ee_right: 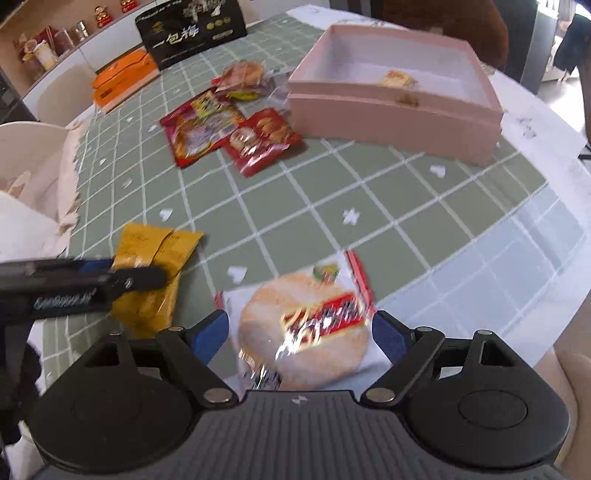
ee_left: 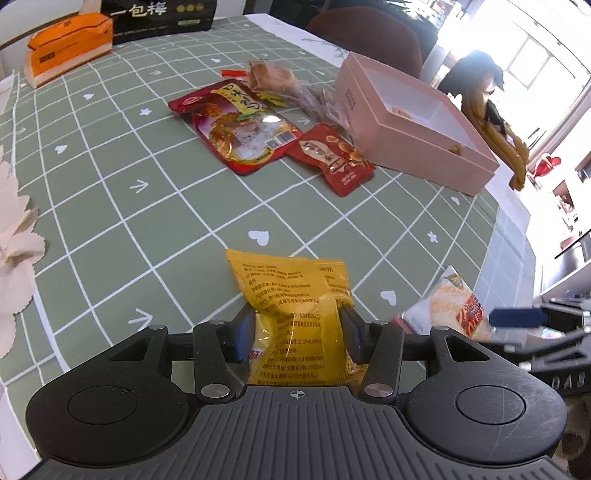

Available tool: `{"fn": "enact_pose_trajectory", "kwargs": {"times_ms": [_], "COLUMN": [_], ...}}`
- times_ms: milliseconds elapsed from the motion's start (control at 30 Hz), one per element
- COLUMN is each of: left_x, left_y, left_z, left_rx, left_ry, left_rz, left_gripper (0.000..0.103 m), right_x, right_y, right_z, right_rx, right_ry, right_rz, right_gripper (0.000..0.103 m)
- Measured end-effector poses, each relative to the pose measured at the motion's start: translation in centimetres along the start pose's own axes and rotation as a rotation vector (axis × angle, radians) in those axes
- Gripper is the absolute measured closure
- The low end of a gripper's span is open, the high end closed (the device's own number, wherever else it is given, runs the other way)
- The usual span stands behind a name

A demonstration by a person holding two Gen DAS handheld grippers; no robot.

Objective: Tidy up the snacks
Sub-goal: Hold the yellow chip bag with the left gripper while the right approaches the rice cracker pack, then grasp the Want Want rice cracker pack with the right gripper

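My left gripper (ee_left: 297,334) is shut on a yellow snack packet (ee_left: 295,295) just above the green checked tablecloth (ee_left: 147,206); that packet also shows in the right wrist view (ee_right: 155,273). My right gripper (ee_right: 301,338) is open around a rice cracker packet (ee_right: 303,332) lying on the cloth; it also shows in the left wrist view (ee_left: 454,306). A pink open box (ee_left: 417,122) stands at the far right with one small snack inside (ee_right: 399,79). Two red snack bags (ee_left: 240,125) (ee_left: 332,157) lie beside it.
More small wrapped snacks (ee_left: 273,79) lie behind the red bags. An orange tissue box (ee_left: 70,46) and a black gift box (ee_left: 162,14) stand at the far left. A chair (ee_left: 365,33) is behind the table. The table edge curves at the right.
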State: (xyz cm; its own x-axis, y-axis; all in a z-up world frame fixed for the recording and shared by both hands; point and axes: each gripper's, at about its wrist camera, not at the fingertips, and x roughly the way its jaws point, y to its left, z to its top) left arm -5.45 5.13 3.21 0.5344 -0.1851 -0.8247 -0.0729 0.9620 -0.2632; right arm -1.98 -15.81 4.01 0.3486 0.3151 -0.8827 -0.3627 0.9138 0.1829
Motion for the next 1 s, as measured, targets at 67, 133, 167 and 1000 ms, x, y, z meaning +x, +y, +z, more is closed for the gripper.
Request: {"fn": "enact_pose_trajectory", "kwargs": {"times_ms": [67,133,167,1000], "left_x": [0.0,0.0,0.0,-0.2], "left_y": [0.0,0.0,-0.1,-0.2], "left_z": [0.0,0.0,0.0,-0.3], "left_rx": [0.0,0.001,0.001,-0.01], "left_ry": [0.001,0.001,0.002,0.004], "left_rz": [0.001,0.001,0.002,-0.007], "left_gripper": [0.049,0.049,0.049,0.049], "right_x": [-0.1,-0.2,-0.3,-1.4], "right_y": [0.0,0.0,0.1,-6.4], "right_z": [-0.6,-1.1,-1.3,-0.6], "right_rx": [0.001,-0.002,-0.006,0.428], "right_ry": [0.025,0.034,0.037,0.077], "right_rz": [0.011,0.018,0.015,0.071], "right_gripper": [0.018,0.017,0.018,0.018]}}
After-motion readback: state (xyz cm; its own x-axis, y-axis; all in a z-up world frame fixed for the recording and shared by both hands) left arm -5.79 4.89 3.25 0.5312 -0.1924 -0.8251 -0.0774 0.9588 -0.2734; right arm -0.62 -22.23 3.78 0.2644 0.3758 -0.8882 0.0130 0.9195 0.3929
